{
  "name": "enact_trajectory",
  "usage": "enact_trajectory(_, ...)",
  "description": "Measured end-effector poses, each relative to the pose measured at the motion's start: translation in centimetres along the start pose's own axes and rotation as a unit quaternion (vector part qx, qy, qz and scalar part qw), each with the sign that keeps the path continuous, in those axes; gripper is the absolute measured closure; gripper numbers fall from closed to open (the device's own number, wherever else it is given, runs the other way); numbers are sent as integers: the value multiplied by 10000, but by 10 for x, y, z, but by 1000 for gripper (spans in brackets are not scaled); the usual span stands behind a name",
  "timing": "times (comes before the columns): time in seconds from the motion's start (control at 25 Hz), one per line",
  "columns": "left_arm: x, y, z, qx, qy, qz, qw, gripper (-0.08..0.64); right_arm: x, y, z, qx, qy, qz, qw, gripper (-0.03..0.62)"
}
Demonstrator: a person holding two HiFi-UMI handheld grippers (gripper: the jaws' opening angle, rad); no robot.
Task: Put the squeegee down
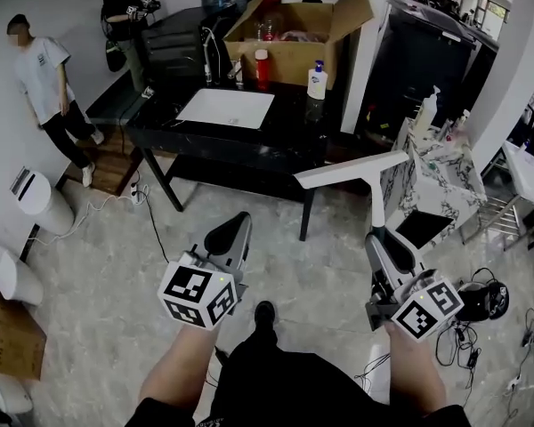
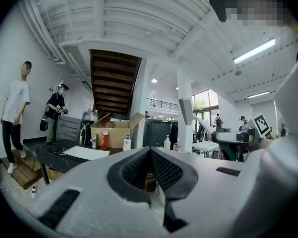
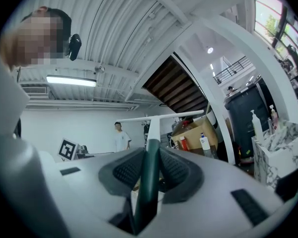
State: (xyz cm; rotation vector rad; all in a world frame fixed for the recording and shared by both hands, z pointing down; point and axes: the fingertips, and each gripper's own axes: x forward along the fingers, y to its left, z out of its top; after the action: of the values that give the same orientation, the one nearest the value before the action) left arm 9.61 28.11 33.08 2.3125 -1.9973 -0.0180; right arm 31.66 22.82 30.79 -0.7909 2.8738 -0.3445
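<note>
Holding: the right gripper (image 1: pixel 379 238) is clamped on the dark green handle (image 3: pixel 147 182) of the white T-shaped squeegee (image 1: pixel 351 169). Its pads press the handle from both sides.

Position: the squeegee rests on nothing and is carried in the air. The stem rises from the jaws, with the long white blade set crosswise at its far end. In the head view the blade shows over the floor, just off the near right corner of the black tabletop (image 1: pixel 249 145).

The left gripper (image 1: pixel 232 234) has its jaws together with nothing between them, and is well apart from the squeegee.

Handling (judged):
- It is probably light and stiff, with a rigid stem and crossbar.
- The weight sits at the far end, away from the grip, so it is likely to swing or pivot in the pads if the clamp slackens.
- The handle looks round and smooth, so it may roll or slip.
- The wiping strip cannot be made out. It is presumably soft, so better not to land the squeegee on that edge.

Hold point: the green handle, as now. The squeegee should be lying with blade and handle both supported before the jaws part.
</note>
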Motion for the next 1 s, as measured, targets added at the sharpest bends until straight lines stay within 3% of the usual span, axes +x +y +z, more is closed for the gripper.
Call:
enact_trajectory(0.24,39,26,-6,-28,34,-100,9999,551,34,-27,-2,21,9,-154,9999,492)
enact_trajectory(0.64,102,111,-11,-94,164,-105,9998,552,144,-57,-29,379,276,-235,9986,492)
enact_trajectory(1.0,139,188,-2,-274,25,-112,9996,552,230,-53,-33,280,473,-216,9983,492)
